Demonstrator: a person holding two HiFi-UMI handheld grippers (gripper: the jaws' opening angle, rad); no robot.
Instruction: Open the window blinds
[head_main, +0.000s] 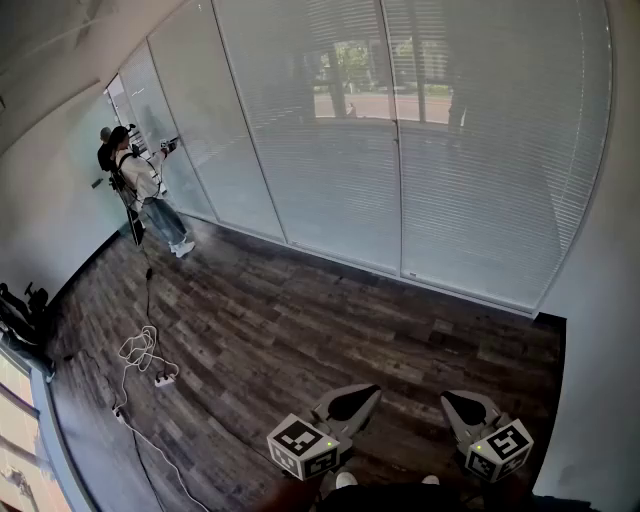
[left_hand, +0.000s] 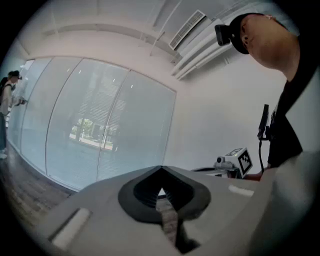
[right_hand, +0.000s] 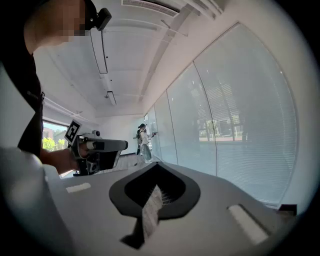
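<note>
While the window blinds (head_main: 450, 180) hang lowered behind the glass wall at the far side of the room, slats mostly shut and a strip of outdoors showing through near the top, both grippers sit well apart from them, low at the near edge of the head view. Left gripper (head_main: 365, 392): fingers (left_hand: 105, 210) together, only a thin slit between them, nothing in it, touching nothing. Right gripper (head_main: 450, 398): fingers (right_hand: 215, 210) fully together, empty, touching nothing. Count: two grippers, one marker cube on each, side by side above the wood floor (head_main: 300, 320). One other person (head_main: 140, 185) stands at the far left, right up against the glass. One white cable (head_main: 140, 350) lies coiled on the floor at left. Glass panel count unclear at the far left.
</note>
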